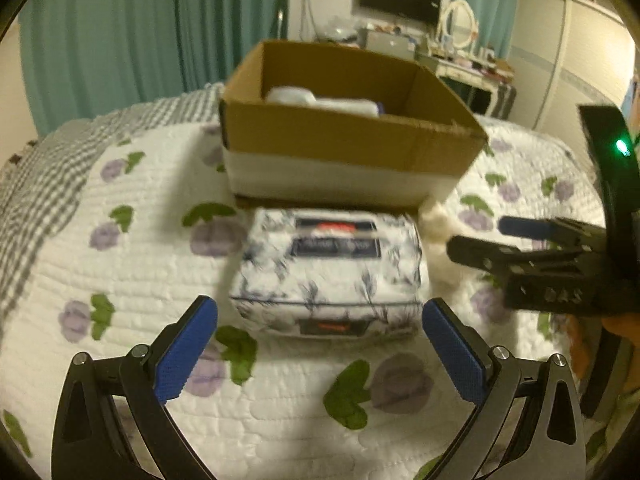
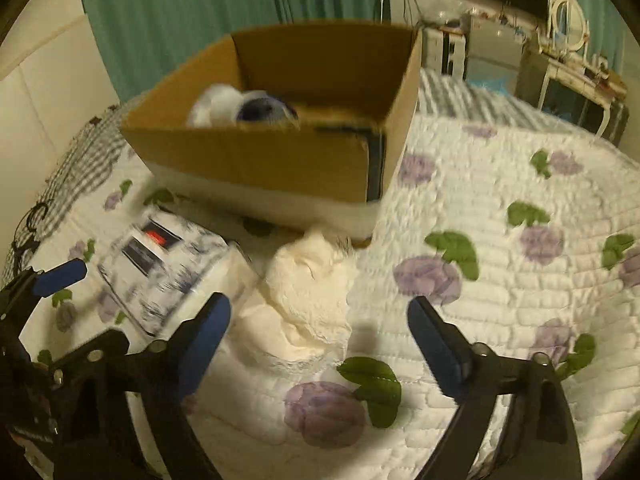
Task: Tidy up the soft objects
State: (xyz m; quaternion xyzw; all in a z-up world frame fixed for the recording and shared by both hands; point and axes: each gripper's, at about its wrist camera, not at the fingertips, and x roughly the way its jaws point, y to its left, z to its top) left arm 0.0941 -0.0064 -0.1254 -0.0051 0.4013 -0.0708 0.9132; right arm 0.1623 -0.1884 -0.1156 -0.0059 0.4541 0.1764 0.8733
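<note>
A packaged bedding set [image 1: 328, 272] with a blue floral print lies on the quilt in front of a cardboard box [image 1: 344, 140]. My left gripper [image 1: 320, 312] is open, its blue pads either side of the package's near end, not touching. A cream fluffy soft item [image 2: 308, 280] lies right of the package [image 2: 168, 268], against the box [image 2: 272, 160]. My right gripper [image 2: 320, 320] is open, just short of the fluffy item, and also shows in the left wrist view [image 1: 480, 236]. White and blue soft items [image 2: 240, 108] lie inside the box.
Everything rests on a white quilt with purple flowers [image 2: 500, 240] over a bed. A grey checked cover [image 1: 36, 184] lies at the left. Teal curtains [image 1: 120, 32] hang behind. A dresser with a mirror and clutter [image 1: 460, 44] stands at the back right.
</note>
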